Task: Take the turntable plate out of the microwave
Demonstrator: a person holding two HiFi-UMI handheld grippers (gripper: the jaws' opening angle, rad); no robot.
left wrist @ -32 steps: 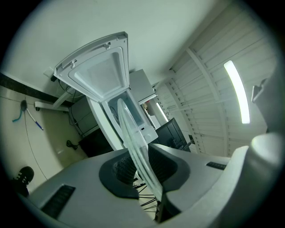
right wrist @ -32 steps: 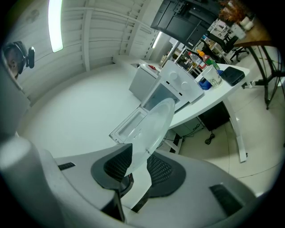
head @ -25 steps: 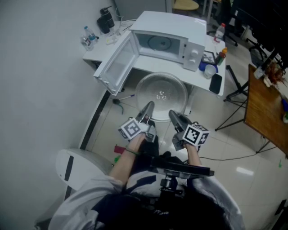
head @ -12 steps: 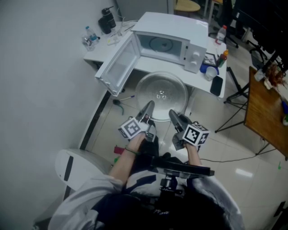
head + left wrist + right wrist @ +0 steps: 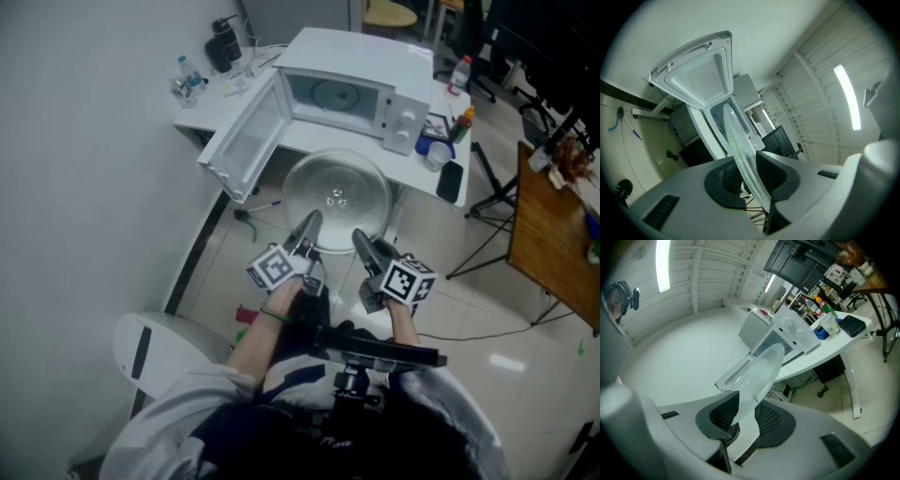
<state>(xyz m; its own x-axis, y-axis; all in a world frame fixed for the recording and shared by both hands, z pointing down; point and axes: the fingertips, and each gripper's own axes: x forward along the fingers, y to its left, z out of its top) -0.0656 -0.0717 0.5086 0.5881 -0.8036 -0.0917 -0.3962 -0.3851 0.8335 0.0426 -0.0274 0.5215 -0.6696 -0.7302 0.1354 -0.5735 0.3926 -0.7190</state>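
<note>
Over floor [image 5: 525, 309], hand-held grippers [image 5: 309, 225] [image 5: 362, 240] clamp turntable plate [image 5: 336, 192] by near rim.

White table [image 5: 208, 105] as landmark: black phone [image 5: 449, 175] on right end, clear cup [image 5: 437, 150] beside phone; water bottles [image 5: 185, 78], black dispenser [image 5: 221, 43] on left end; wooden desk [image 5: 551, 234] well right.

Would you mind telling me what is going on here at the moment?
A person holds the glass turntable plate by its near edge with two handheld tools: the left gripper and the right gripper are each shut on its rim. The plate is already out of the microwave and is held in the air in front of it. The microwave's door stands wide open.
</note>
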